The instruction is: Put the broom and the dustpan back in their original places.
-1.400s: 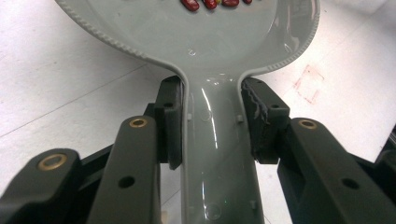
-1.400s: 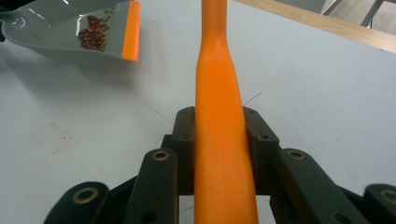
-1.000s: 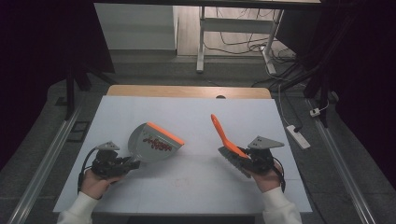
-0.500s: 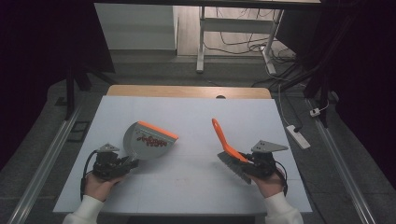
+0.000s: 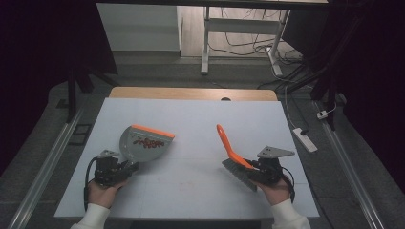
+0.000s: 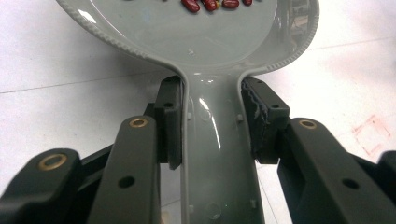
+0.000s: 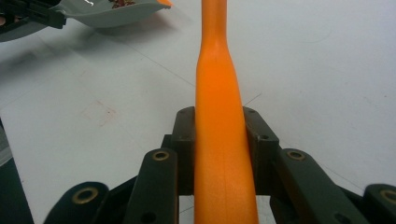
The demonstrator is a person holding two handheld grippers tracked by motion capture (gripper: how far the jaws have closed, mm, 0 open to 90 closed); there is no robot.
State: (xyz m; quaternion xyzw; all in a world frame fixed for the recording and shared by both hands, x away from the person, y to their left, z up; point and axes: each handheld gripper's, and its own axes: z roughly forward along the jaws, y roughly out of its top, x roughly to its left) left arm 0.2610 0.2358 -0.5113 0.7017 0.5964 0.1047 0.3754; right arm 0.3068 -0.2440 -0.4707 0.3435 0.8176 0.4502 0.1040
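Clamping the grey plastic dustpan with orange front lip [image 5: 143, 143] by its handle, the left tongs [image 6: 212, 123] press both pads against the handle sides. Small red beans [image 6: 212, 4] lie in the pan, which is held tilted over the left half of the white counter [image 5: 191, 119], orange lip pointing away from the person. The right tongs [image 7: 219, 140] are closed on the orange plastic handle of the hand brush [image 5: 228, 145]; its grey bristle head sits near the counter beside the right hand [image 5: 274, 191], handle angled up and away. Dustpan and brush are well apart.
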